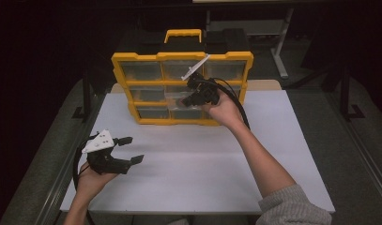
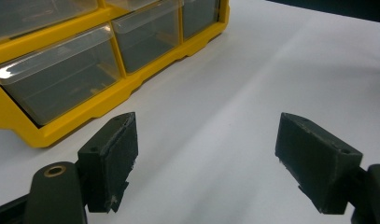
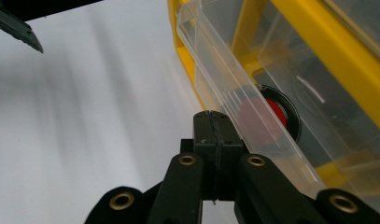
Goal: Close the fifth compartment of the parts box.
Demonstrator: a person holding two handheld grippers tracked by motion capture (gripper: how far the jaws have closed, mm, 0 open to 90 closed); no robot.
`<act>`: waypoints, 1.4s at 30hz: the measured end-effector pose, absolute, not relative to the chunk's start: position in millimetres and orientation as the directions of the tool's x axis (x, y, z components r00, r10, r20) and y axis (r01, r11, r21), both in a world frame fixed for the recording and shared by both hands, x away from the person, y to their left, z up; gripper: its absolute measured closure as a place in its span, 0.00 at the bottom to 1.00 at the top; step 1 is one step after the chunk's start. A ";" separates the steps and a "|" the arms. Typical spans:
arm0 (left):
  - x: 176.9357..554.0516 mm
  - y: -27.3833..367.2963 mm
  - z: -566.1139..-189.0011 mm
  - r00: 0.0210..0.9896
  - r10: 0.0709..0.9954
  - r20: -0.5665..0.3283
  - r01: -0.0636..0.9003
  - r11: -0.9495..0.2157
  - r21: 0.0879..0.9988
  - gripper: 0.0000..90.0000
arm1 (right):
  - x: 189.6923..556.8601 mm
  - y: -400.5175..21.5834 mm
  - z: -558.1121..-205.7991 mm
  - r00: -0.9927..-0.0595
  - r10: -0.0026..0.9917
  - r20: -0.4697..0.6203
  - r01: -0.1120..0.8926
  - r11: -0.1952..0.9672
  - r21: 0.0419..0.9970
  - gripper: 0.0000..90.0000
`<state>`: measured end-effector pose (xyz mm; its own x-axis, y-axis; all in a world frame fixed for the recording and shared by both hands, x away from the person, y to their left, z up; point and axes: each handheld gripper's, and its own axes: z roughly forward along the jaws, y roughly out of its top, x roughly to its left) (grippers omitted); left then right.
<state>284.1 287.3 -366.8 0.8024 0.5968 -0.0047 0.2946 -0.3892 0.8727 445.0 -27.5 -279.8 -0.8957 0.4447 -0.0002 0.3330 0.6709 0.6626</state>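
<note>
A yellow organizer (image 1: 181,56) with clear drawers stands upright at the back of the white table (image 1: 198,159). One middle drawer (image 1: 175,96) is pulled partly out. My right gripper (image 1: 189,97) is at its front, jaws pressed together at the clear drawer's (image 3: 211,60) front lip, apparently pinching it. Behind the clear plastic a red round part in a black ring (image 3: 274,114) shows. My left gripper (image 1: 132,150) hovers low over the table's front left, open and empty. In the left gripper view the left gripper (image 2: 206,158) faces the organizer's bottom drawers (image 2: 57,84).
The organizer's yellow frame (image 2: 108,93) rests on the table near its far edge, with a carry handle (image 1: 182,33) on top. Dark floor and table legs surround the table. The left gripper's jaw tip (image 3: 17,28) appears far off in the right gripper view.
</note>
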 end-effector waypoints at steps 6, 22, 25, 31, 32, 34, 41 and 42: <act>284.2 287.3 -366.8 0.803 0.596 -0.003 0.293 -0.390 0.873 0.23 | 447.5 -34.0 -277.5 -0.881 0.472 0.004 0.354 0.656 0.667 0.99; 284.0 287.7 -366.1 0.802 0.597 -0.001 0.292 -0.391 0.873 0.23 | 448.7 -42.1 -275.7 -0.867 0.499 -0.022 0.359 0.654 0.666 0.99; 284.0 287.6 -366.1 0.802 0.598 -0.003 0.294 -0.391 0.872 0.23 | 447.0 -42.6 -272.6 -0.862 0.507 -0.004 0.371 0.636 0.676 0.99; 283.9 287.6 -366.0 0.802 0.598 -0.002 0.294 -0.391 0.872 0.23 | 447.8 -44.7 -272.1 -0.855 0.519 -0.009 0.376 0.632 0.678 0.99; 283.9 287.6 -366.0 0.802 0.597 -0.002 0.294 -0.392 0.871 0.23 | 448.1 -45.1 -272.1 -0.854 0.520 -0.011 0.375 0.631 0.678 0.99; 283.7 287.4 -366.2 0.803 0.596 -0.003 0.294 -0.391 0.872 0.24 | 448.6 -46.0 -272.0 -0.851 0.525 -0.020 0.375 0.632 0.678 0.99; 284.3 288.0 -366.2 0.802 0.597 -0.001 0.291 -0.390 0.874 0.24 | 452.0 -50.7 -272.5 -0.839 0.543 -0.032 0.380 0.627 0.680 0.99; 284.2 287.9 -366.2 0.803 0.596 -0.003 0.292 -0.389 0.874 0.24 | 451.4 -50.2 -272.4 -0.836 0.548 -0.026 0.386 0.621 0.683 0.99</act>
